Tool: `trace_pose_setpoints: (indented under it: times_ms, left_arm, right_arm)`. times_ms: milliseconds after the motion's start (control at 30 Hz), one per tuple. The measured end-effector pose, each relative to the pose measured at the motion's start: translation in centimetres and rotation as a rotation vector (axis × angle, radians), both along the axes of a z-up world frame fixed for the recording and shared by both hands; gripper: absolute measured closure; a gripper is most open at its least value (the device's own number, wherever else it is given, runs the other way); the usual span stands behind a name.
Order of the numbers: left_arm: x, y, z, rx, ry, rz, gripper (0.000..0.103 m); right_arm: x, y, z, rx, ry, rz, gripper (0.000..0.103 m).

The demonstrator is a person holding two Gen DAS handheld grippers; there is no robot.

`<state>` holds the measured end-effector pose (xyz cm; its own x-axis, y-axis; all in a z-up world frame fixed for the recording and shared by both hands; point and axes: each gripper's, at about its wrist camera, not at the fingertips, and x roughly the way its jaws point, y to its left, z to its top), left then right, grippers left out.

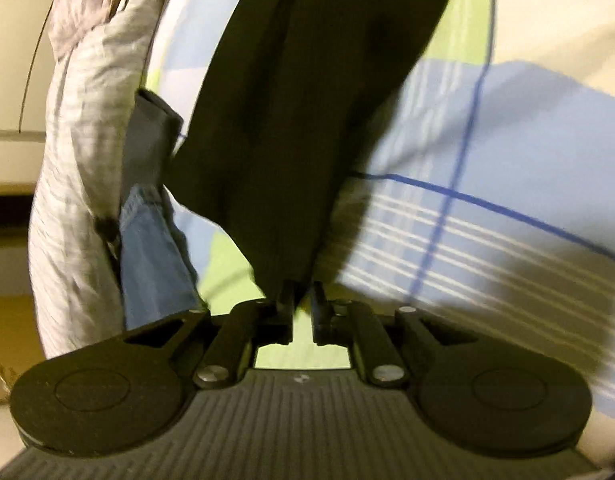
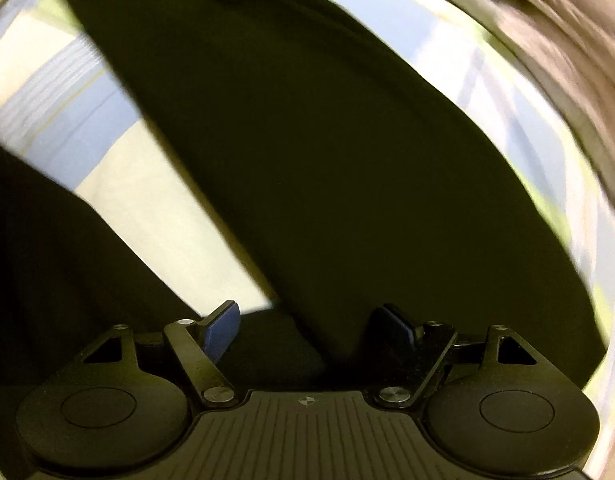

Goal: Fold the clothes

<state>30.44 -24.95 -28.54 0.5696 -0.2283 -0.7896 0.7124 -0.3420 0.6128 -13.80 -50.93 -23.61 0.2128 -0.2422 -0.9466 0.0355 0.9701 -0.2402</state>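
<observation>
Left gripper [image 1: 302, 294]: fingers nearly together, pinching the lower edge of the black garment [image 1: 307, 112], which stretches up and away from the fingertips, above the checked bedsheet [image 1: 487, 152]. Left of the garment: a blue denim piece [image 1: 155, 264] and a grey folded item [image 1: 147, 136] on the sheet, beside a pale striped quilt [image 1: 79, 168].

Right gripper [image 2: 311, 326]: fingers spread wide, blue pads [image 2: 223, 330] showing, dark cloth lying between and beyond them without being clamped. Same black garment [image 2: 307, 160] filling most of the right wrist view, with the bedsheet [image 2: 67, 92] visible behind, blurred.
</observation>
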Motion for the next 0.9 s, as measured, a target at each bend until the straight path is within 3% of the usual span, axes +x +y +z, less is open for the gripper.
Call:
trace_pose_setpoints:
  times_ms: [167, 300, 400, 567, 667, 900]
  left_arm:
    - [-1.4, 0.4, 2.2, -0.049, 0.049, 0.08, 0.091]
    - [-2.7, -1.9, 3.8, -0.109, 0.086, 0.108, 0.079]
    - [-4.4, -4.7, 4.6, -0.152, 0.124, 0.089, 0.075]
    - [-7.6, -12.0, 5.8, -0.224, 0.191, 0.047, 0.07]
    - [-10.5, -17.1, 6.4, -0.264, 0.238, 0.039, 0.062]
    - [-18.9, -28.2, 5.4, -0.272, 0.306, 0.042, 0.057]
  right_arm:
    - [-2.9, -1.5, 1.4, 0.065, -0.013, -0.161, 0.024]
    - [-5.0, -2.9, 3.4, 0.063, -0.051, -0.219, 0.024]
    - [-6.2, -5.6, 4.8, 0.034, -0.067, -0.277, 0.024]
    - [-8.1, -14.6, 6.4, 0.023, -0.127, -0.379, 0.024]
    - [-9.4, -20.5, 7.3, 0.022, -0.172, -0.425, 0.024]
    - [-11.8, -35.4, 8.3, 0.056, -0.288, -0.519, 0.024]
